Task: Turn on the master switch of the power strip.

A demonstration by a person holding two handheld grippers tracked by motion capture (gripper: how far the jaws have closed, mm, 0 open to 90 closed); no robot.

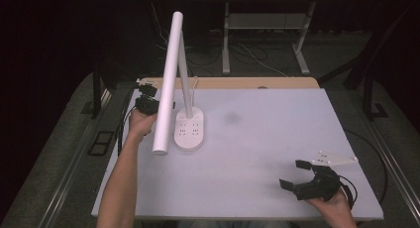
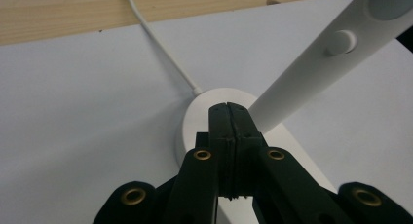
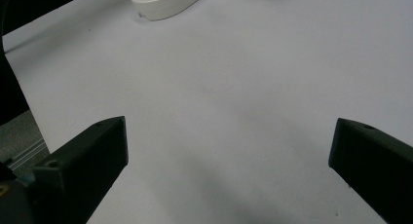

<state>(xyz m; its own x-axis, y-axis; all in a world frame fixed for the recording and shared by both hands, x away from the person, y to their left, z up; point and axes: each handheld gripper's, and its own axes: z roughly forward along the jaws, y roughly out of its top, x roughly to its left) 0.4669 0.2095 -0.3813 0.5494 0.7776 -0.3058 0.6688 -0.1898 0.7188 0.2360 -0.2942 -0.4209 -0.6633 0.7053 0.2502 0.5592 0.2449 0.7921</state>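
1. The table [image 1: 257,153] carries a white lamp [image 1: 189,130] at its far left; the base's long axis runs near-to-far.
2. The lamp's bar [image 1: 167,84] slants from high at the far side down toward the person.
3. The right gripper [image 1: 298,174], jaws wide, idles near the front right corner.
4. The left gripper [image 2: 228,118], jaws pressed together and empty, hovers over the base; probably about to press a switch, needing a gentle downward touch.

The high view looks forward and down over the whole white table [image 1: 257,153]. The left gripper view sits close behind its jaws, facing the lamp base [image 2: 204,107] just ahead. The right gripper view looks low across the table, the same lamp base far ahead.
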